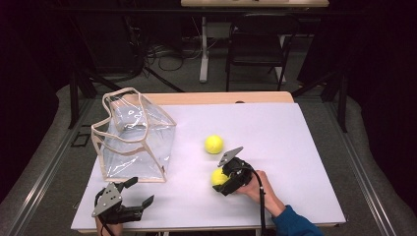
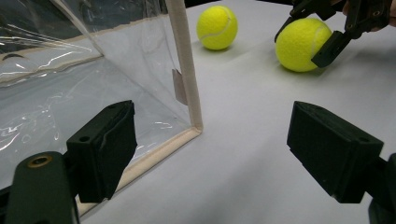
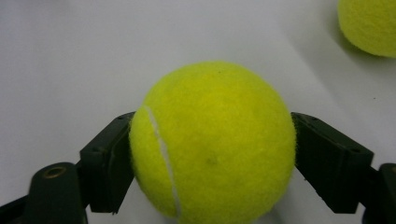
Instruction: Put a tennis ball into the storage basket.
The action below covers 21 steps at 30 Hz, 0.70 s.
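The tennis ball is sitting on the white tabletop, on the near side of the clear bag and off to the bag's right, and the right hand-held gripper is clamping it between its two black jaws. In the right gripper view both pads are pressing against the ball's flanks, one at each side of its widest part, so the grip looks square and centred. The ball appears to be resting on the tabletop, so the step in hand is, as I judge it, the grasp itself, with the lift not yet begun.

A second tennis ball is lying loose, also to the right of the bag, a little farther from the person and clear of the gripped one. The left hand-held gripper is waiting just in front of the bag's near corner, its jaws standing wide apart with nothing between them.

The next move is probably calling for a straight lift, then a carry leftward to the bag's open top. The bag's walls are sagging and its beige-trimmed rim is leaning unevenly, so the left hand-held gripper may need to steady that rim before the ball goes in.
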Each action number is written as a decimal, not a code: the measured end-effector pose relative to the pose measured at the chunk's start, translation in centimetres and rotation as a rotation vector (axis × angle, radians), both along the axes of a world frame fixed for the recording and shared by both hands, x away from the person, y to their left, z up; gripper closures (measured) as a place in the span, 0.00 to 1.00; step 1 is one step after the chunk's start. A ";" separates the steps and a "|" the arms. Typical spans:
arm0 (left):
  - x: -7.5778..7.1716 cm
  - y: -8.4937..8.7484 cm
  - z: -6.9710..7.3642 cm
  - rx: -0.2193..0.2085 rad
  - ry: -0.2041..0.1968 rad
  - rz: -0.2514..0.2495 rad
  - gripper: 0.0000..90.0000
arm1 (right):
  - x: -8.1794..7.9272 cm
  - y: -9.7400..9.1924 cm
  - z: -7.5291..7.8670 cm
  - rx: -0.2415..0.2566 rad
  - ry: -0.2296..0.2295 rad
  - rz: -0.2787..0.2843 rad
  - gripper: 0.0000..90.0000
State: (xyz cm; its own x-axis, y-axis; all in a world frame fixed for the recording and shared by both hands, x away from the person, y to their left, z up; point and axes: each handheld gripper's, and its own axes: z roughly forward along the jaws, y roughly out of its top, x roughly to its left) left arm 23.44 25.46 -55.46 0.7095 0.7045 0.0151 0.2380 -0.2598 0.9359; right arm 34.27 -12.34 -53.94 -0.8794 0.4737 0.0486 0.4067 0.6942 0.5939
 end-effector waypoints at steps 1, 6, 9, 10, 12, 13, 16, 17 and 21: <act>0.0 0.0 0.0 -0.002 0.001 -0.003 0.18 | 0.0 0.0 0.0 0.004 0.006 0.001 0.24; 0.0 -0.1 0.0 0.002 -0.003 -0.009 0.18 | -0.2 0.2 0.1 0.003 0.002 0.008 0.28; 0.0 -0.1 0.0 0.001 -0.004 -0.008 0.18 | -0.2 0.1 0.1 0.004 0.003 0.010 0.28; 0.0 -0.1 0.0 0.001 -0.003 -0.008 0.18 | -0.2 0.1 0.1 0.002 0.000 0.011 0.28; 0.0 -0.1 0.0 0.001 -0.002 -0.006 0.18 | -0.2 0.1 0.2 0.000 -0.010 0.006 0.28; 0.0 -0.1 0.0 0.001 -0.002 -0.007 0.18 | -0.2 0.0 0.2 0.003 -0.014 0.006 0.28; 0.0 -0.1 0.0 0.002 -0.002 -0.009 0.18 | -0.3 0.0 0.3 0.002 -0.024 0.012 0.28; 0.0 -0.1 0.0 0.002 -0.002 -0.009 0.18 | -0.3 0.0 0.4 0.000 -0.028 0.012 0.28; 0.0 -0.1 0.0 0.002 -0.002 -0.009 0.18 | -0.5 0.0 0.6 0.005 -0.035 0.010 0.28</act>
